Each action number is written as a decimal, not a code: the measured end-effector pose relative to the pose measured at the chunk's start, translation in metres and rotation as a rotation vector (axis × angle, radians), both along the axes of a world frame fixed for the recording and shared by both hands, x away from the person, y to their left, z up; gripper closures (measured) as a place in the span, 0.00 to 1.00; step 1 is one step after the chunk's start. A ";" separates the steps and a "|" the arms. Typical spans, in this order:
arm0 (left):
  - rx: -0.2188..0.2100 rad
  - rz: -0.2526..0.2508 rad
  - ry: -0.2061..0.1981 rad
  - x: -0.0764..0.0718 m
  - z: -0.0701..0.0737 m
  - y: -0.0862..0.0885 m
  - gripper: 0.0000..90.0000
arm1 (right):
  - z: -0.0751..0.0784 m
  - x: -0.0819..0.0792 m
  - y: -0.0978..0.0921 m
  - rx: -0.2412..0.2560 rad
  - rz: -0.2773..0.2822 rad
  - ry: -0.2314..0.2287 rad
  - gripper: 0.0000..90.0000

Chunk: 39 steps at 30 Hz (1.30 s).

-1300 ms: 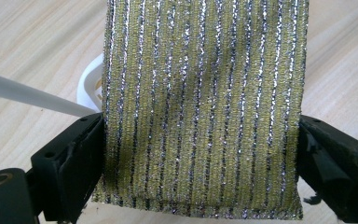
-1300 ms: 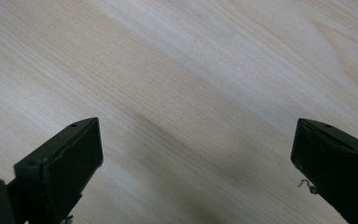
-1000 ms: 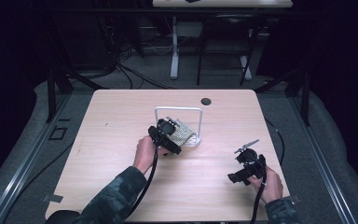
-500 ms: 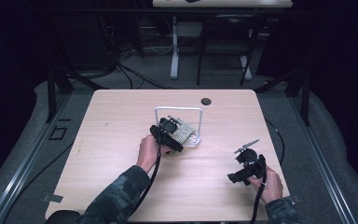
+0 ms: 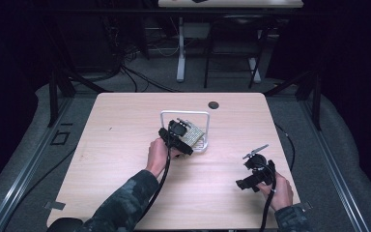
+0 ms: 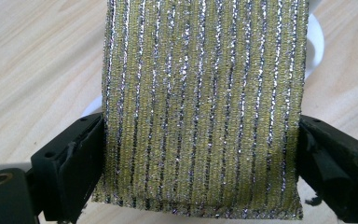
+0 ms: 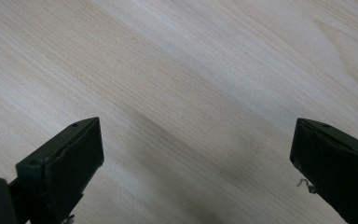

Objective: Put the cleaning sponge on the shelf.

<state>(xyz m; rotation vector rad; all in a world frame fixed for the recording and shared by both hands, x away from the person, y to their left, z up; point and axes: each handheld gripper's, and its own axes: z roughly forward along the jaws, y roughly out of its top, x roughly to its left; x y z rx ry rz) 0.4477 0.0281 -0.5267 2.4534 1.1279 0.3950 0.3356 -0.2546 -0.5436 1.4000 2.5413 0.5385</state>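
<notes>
Gripping the gold, silver-striped scouring pad point(image 6: 200, 107), your left gripper point(image 5: 182, 137) has barely shifted over the white wire rack point(image 5: 207, 130); right gripper point(image 5: 255, 169) idles open.

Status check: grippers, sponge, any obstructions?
Left gripper shut on glittery scouring sponge at white wire rack. Right gripper open over bare table. Nothing obstructing.

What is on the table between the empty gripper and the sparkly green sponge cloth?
Nothing: in the high view, only bare wooden table lies between the open right gripper and the glittery green-gold striped scouring cloth, clamped in the left gripper.
</notes>
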 end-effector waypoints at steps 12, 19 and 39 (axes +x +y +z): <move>0.001 0.013 0.000 0.001 -0.006 -0.005 0.09 | 0.000 0.000 0.000 0.000 0.003 0.002 0.02; -0.006 0.024 -0.009 0.002 -0.010 -0.007 0.09 | 0.000 0.000 0.000 -0.001 0.003 0.001 0.02; 0.008 0.046 -0.003 0.005 -0.021 -0.015 0.08 | 0.000 0.000 0.001 -0.002 0.005 0.004 0.02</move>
